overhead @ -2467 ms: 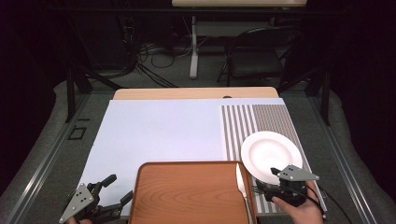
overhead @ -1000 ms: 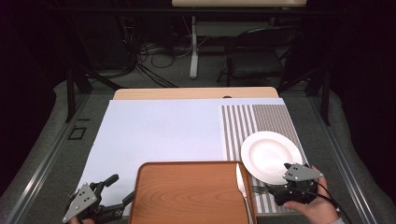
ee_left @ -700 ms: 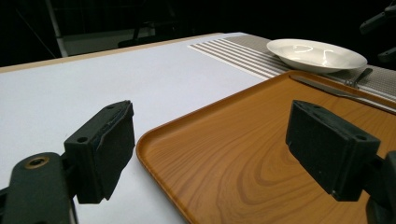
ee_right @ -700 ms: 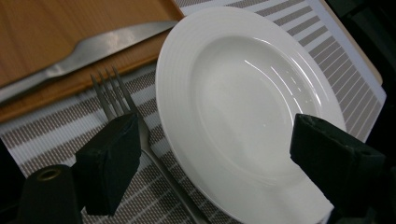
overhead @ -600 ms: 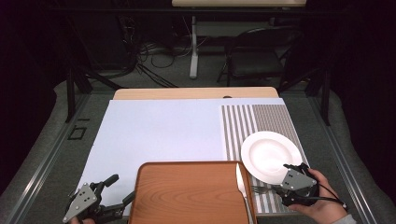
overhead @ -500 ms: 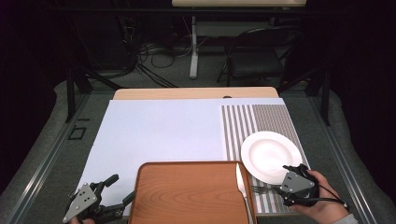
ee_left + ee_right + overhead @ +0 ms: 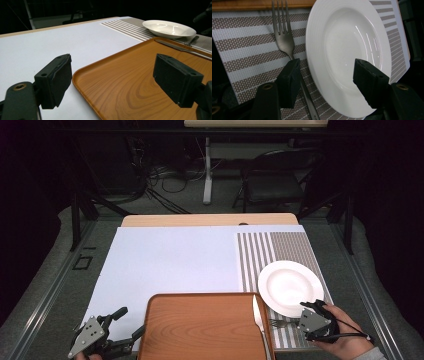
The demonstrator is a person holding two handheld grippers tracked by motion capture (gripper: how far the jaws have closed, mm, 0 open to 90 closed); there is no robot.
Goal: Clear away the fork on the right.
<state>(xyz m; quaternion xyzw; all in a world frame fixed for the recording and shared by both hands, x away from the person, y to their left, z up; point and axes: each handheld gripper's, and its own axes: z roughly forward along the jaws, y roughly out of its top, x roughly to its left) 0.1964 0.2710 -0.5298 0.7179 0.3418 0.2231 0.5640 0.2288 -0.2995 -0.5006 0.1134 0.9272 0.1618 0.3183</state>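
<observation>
1. The counter (image 7: pixel 165 265) is a broad, flat, pale lavender sheet with a light wood strip at its far edge.
2. The tray (image 7: pixel 205 325) is wood-grained orange-brown, rectangular with rounded corners and a low raised rim; it lies at the near middle of the counter.
3. The placemat (image 7: pixel 280 252) is woven, with grey-brown and white stripes, and lies on the right side of the counter beside the tray.
4. The plate (image 7: pixel 290 287) is glossy white, round and shallow with a wide rim – it rests on the near part of the placemat.
5. The left gripper (image 7: pixel 112 340) is held low at the near left corner and points toward the tray's left edge. Its fingers (image 7: pixel 56 80) stand wide apart with nothing between them; in its own view one pad is over the counter and the other over the tray.
6. The right gripper (image 7: pixel 312 312) sits in the person's hand at the near right, tilted down onto the plate's near rim. Its fingers (image 7: pixel 289 80) have just been closing, one beside the fork and one over the plate's bowl, straddling the rim but not yet pressing on it.
7. The knife (image 7: pixel 259 317) is slim and silvery, lying along the tray's right edge.
8. The fork (image 7: pixel 284 37) is dull grey metal with four tines, flat on the placemat – just beside the plate.
</observation>
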